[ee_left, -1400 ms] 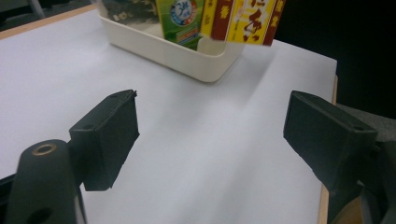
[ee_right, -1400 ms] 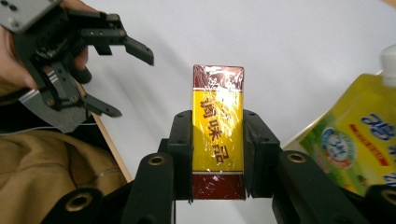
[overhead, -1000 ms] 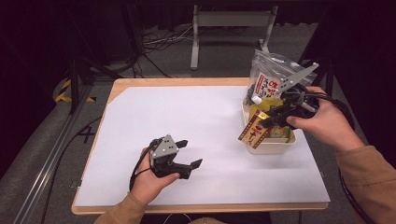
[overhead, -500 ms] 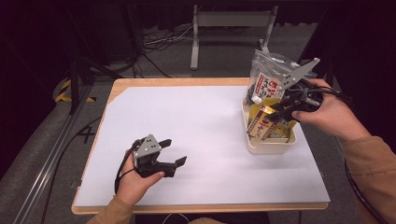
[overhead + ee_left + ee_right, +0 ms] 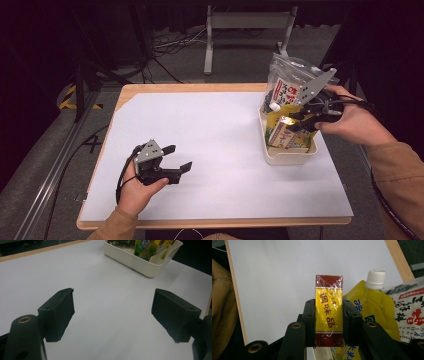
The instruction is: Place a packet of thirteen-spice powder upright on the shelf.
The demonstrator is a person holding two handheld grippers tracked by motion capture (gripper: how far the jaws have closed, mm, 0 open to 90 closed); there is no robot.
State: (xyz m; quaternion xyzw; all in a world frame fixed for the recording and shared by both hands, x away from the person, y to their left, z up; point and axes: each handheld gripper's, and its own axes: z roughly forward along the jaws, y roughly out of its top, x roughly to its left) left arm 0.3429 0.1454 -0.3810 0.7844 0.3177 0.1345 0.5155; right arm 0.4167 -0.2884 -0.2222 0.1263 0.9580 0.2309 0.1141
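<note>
Box (image 5: 329,310) stands lengthwise between the right gripper's (image 5: 329,322) jaws, pinched, directly above the tub (image 5: 280,156) beneath it.

A yellow box (image 5: 329,312) with dark red ends, wrapped in clear film and printed with red characters, stands upright over the cream tub (image 5: 287,156), beside a yellow spouted pouch (image 5: 372,312).
</note>
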